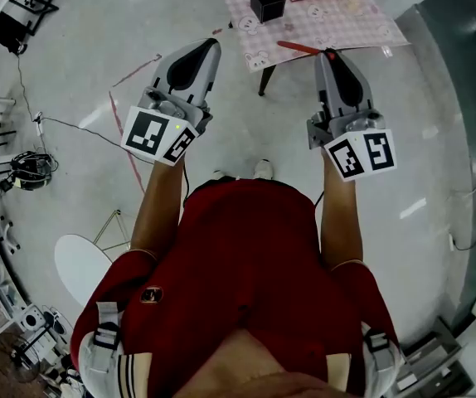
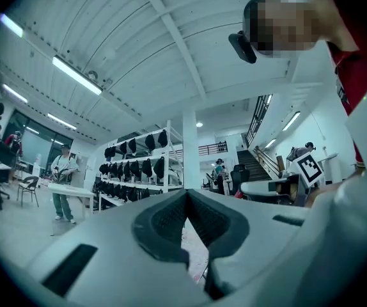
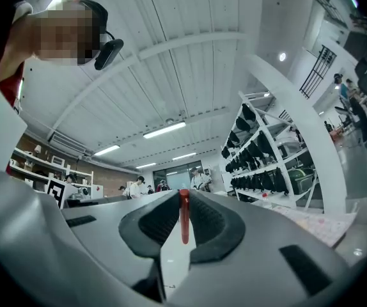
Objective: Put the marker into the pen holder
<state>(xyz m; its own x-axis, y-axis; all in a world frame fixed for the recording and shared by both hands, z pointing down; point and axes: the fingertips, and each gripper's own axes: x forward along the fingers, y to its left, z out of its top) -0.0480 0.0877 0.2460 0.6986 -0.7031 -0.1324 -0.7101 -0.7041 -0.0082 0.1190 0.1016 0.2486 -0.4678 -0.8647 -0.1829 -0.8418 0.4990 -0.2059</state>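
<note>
Red marker (image 1: 300, 48), pinched in the right gripper (image 1: 330, 55) near the pen holder (image 1: 267, 2), juts free for insertion; left gripper (image 2: 187, 194) closed, empty

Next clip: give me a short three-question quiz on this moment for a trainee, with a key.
1. True or false: the red marker already stands in the black pen holder.
2. Which gripper has the marker? A) left B) right C) neither
3. Fill in: the pen holder stands on a pink checked ____.

Key
1. False: the marker is clamped between the jaws of the right gripper, apart from the holder.
2. B
3. cloth
</note>
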